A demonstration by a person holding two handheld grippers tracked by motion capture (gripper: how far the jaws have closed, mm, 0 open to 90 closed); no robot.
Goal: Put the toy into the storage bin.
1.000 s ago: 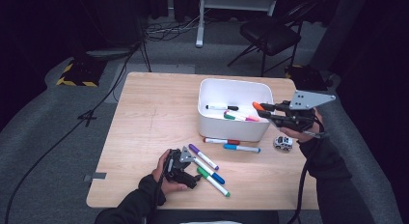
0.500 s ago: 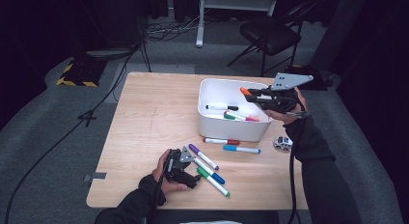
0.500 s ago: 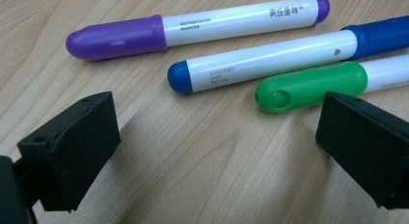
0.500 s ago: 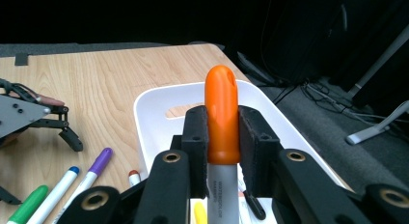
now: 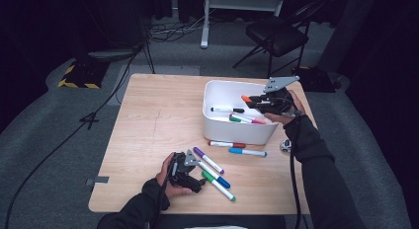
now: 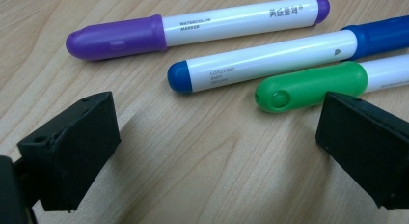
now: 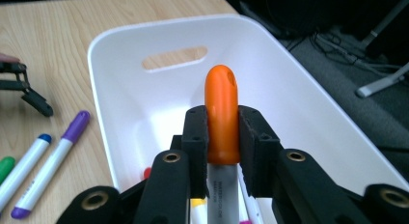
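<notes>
Orange marker (image 7: pixel 222 115) sits clamped in the right hand-held gripper (image 5: pixel 256 101) over the white bin (image 5: pixel 217 128); lower it close to the markers inside before letting go (a high drop may bounce). Left hand-held gripper (image 6: pixel 217 151), jaws apart, rests on the table (image 5: pixel 158 115).

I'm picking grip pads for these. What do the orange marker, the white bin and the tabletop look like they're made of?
Orange marker: smooth, slightly glossy plastic, judging by the soft highlight on its moulded cap. White bin: probably moulded plastic with a satin finish, given its rounded corners and cut-out handle slot. Tabletop: pale wood grain with a matte look; whether it is solid wood or laminate is unclear.
</notes>
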